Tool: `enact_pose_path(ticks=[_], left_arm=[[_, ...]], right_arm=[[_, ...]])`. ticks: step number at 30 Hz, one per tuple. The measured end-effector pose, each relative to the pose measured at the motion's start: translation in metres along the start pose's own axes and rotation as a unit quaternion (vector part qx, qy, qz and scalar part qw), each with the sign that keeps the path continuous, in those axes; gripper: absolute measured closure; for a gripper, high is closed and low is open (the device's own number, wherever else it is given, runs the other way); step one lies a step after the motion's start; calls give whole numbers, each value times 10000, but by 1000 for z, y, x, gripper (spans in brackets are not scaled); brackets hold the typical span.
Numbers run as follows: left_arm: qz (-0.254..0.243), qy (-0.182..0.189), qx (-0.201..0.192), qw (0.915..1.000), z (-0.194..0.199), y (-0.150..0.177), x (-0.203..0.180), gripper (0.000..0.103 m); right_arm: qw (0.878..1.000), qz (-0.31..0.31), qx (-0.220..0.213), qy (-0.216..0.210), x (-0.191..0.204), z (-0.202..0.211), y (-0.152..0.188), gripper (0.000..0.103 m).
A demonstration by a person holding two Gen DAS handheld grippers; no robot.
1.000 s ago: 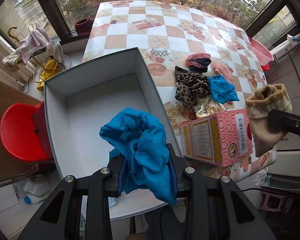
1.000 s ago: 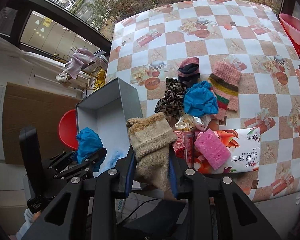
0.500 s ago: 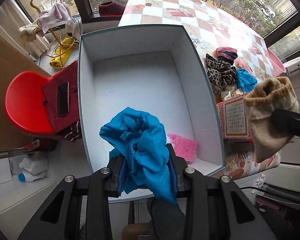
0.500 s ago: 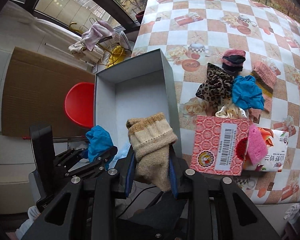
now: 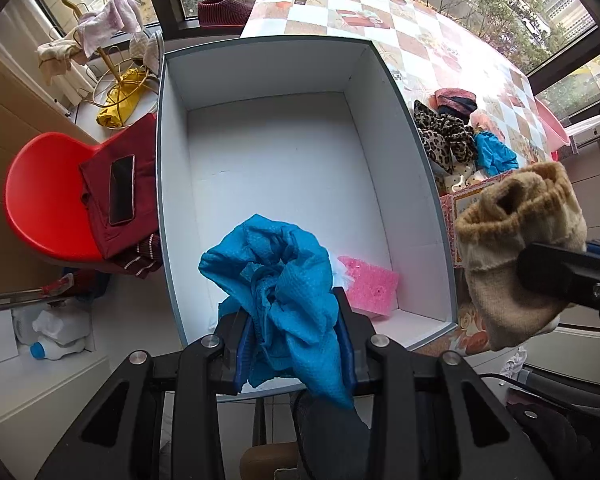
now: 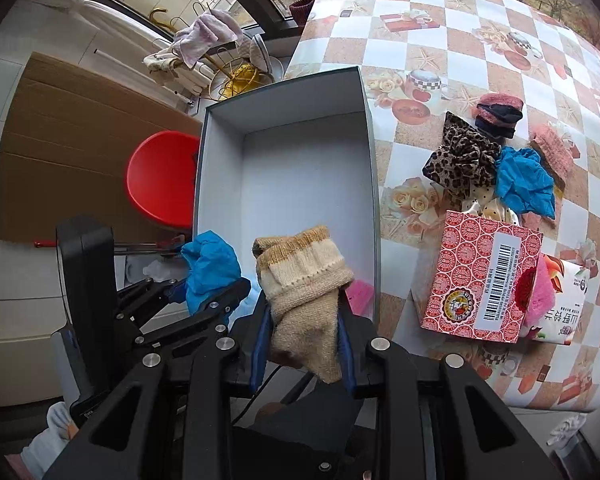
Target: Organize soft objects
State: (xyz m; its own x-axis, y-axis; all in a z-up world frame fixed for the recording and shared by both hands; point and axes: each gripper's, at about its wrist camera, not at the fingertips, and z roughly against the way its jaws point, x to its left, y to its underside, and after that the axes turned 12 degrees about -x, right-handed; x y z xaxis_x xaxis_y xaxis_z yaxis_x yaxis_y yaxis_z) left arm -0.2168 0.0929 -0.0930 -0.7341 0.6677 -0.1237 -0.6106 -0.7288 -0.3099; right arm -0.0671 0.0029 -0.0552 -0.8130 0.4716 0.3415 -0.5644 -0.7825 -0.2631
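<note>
My left gripper is shut on a crumpled blue cloth and holds it above the near end of an open white box. A pink sponge lies in the box's near right corner. My right gripper is shut on a beige knit sock, held over the box's near right edge. The sock also shows at the right of the left wrist view. The left gripper with the blue cloth shows at the left of the right wrist view.
A pile of soft items lies on the checkered table: leopard cloth, blue cloth, pink knit pieces. A red patterned carton stands near the table's front edge. A red chair with a phone stands left of the box.
Both grippers have moved left and forward over the box with their loads. The box fills more of the left wrist view, and the pink sponge inside has come into sight.
</note>
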Motion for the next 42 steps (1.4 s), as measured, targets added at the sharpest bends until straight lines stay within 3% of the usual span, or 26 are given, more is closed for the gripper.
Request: enact_pose_path(ticks=[42], left_arm=[[122,-24,78,9999,-9,2,12,65]], right_arm=[[9993,269,220,107,13,-22,-2,72]])
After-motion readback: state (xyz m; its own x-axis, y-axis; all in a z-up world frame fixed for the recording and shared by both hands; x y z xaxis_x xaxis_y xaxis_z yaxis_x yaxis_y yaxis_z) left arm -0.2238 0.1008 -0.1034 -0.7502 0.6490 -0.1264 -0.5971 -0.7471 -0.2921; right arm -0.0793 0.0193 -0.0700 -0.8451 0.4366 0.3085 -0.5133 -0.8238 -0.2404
